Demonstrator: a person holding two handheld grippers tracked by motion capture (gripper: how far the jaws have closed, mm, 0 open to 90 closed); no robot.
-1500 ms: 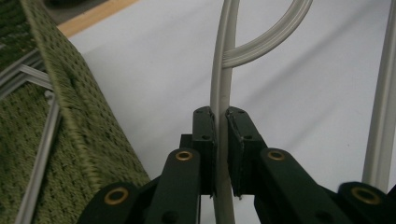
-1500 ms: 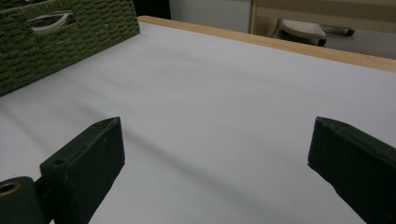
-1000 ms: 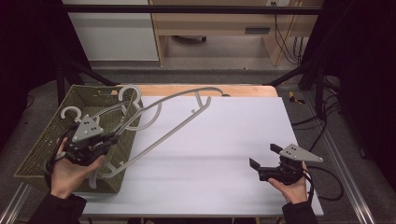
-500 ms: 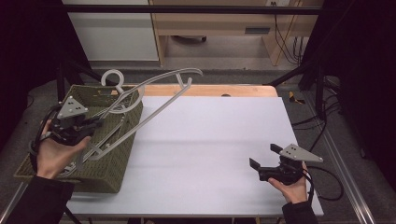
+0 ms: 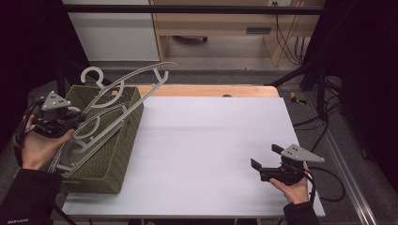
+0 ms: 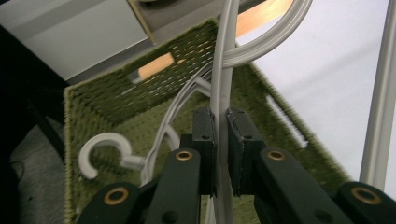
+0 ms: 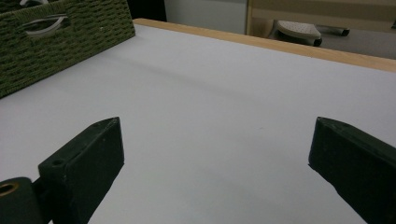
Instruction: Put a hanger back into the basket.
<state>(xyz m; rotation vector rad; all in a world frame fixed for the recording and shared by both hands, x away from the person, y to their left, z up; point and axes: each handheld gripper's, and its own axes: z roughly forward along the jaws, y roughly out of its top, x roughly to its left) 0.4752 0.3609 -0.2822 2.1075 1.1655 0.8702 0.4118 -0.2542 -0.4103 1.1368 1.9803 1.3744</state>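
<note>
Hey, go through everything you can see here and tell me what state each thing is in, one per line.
Left gripper: shut on a hanger bar, over the basket.
Right gripper: open, holds nothing, low over the table.
Held hanger: clamped between the jaws, tilted, its far end past the basket's rim.
Other hangers: lying in the basket.
Basket: upright, on the table's left edge.
Table: bare white top.
</note>
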